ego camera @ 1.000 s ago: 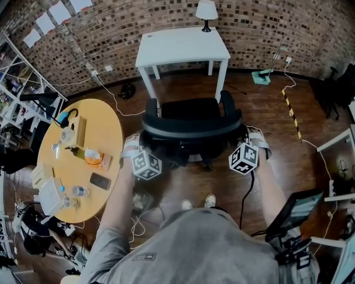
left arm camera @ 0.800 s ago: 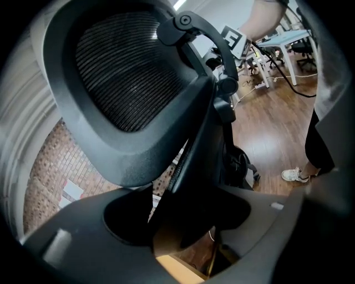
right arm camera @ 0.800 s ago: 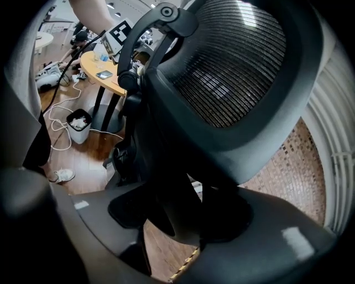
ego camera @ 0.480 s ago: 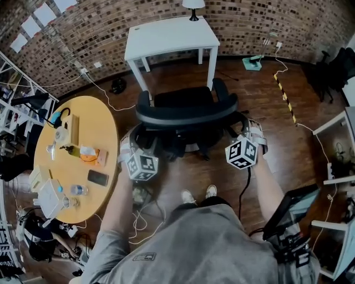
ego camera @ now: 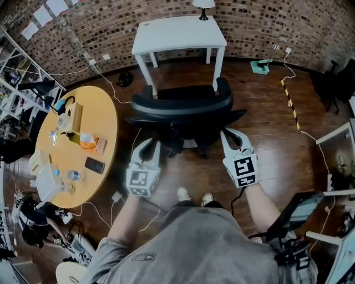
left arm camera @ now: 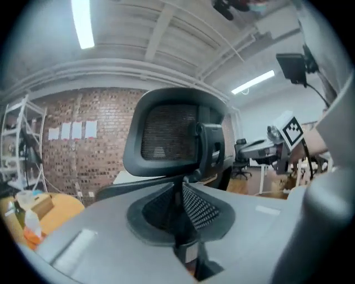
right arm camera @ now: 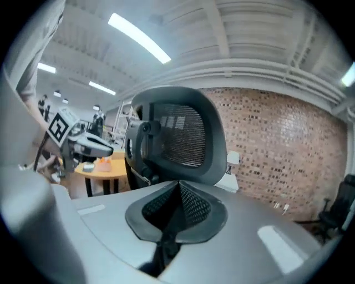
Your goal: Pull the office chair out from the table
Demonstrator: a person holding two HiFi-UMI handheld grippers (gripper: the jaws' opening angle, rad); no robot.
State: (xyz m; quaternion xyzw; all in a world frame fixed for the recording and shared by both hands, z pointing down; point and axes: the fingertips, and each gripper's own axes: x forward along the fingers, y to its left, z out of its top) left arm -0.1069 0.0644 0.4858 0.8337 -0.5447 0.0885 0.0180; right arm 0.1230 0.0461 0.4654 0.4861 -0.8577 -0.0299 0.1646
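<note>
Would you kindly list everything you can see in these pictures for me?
white table: one, white, by the brick wall
office chair: one, black, before the white table
lamp: one, white shade, on the white table
round table: one, yellow, left of the chair
phone: one, black, on the round table
striped tape: one, yellow-black, floor at right
shoes: two, white, behind the chair
left hand-held gripper: one, grey, behind the chair; jaws just closed, empty
right hand-held gripper: one, grey, behind the chair; jaws just closed, empty
</note>
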